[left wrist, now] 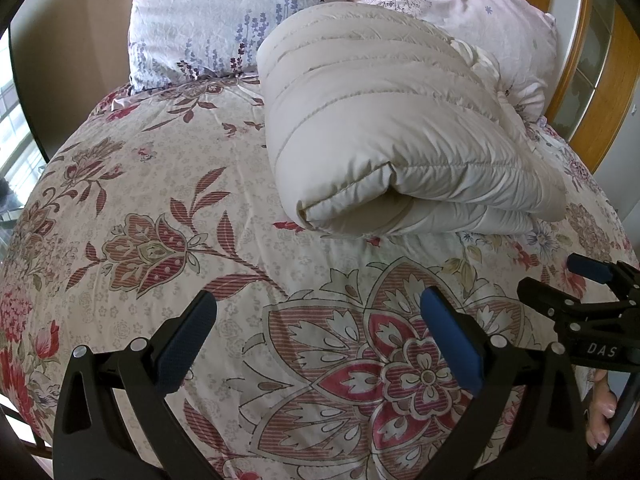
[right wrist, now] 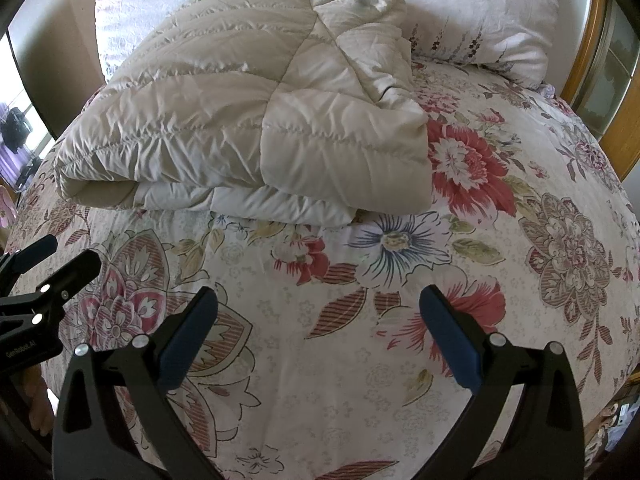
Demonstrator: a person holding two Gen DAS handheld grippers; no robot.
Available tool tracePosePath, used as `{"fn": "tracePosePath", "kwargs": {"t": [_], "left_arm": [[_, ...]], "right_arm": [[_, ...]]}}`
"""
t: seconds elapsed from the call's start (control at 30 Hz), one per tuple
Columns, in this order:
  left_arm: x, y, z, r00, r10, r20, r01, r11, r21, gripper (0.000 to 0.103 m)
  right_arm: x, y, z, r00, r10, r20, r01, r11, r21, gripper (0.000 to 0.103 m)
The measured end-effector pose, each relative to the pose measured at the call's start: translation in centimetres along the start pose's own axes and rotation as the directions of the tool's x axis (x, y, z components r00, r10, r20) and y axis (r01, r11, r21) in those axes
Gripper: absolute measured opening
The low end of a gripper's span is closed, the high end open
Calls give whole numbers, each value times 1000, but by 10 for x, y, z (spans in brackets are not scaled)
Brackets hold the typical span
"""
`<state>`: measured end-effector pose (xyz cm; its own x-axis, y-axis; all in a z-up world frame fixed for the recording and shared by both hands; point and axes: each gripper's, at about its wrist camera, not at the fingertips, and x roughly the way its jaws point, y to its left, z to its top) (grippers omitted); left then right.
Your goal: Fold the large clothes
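A cream quilted puffer garment [left wrist: 392, 128] lies folded into a thick bundle on the floral bedspread [left wrist: 160, 208], its rolled edge facing me. The right wrist view shows the same garment [right wrist: 240, 120] spread across the upper left. My left gripper [left wrist: 318, 312] hovers over the bedspread, short of the bundle, open and holding nothing. Over bare bedspread [right wrist: 320, 360], in front of the bundle, my right gripper [right wrist: 318, 308] also stands open and holds nothing. Each gripper shows at the edge of the other's view: the right gripper [left wrist: 560, 276], the left gripper [right wrist: 76, 254].
Two floral pillows [left wrist: 224, 20] [left wrist: 472, 4] lean at the head of the bed behind the bundle. A wooden headboard frame [left wrist: 600, 80] runs along the right. A wall and window lie to the left. A hand [left wrist: 602, 412] holds the right gripper's handle.
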<state>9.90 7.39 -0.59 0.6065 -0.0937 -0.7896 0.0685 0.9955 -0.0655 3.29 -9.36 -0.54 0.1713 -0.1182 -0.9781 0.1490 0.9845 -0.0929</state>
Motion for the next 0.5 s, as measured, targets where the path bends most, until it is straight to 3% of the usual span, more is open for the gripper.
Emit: {"fn": "tracePosePath", "kwargs": {"t": [0.5], "left_arm": [[3,5,0,1000,-3,-11,3,1000,-2,102]], "right_arm": [[4,-2,0,1000,4,-6,-4,1000,-3,101]]}}
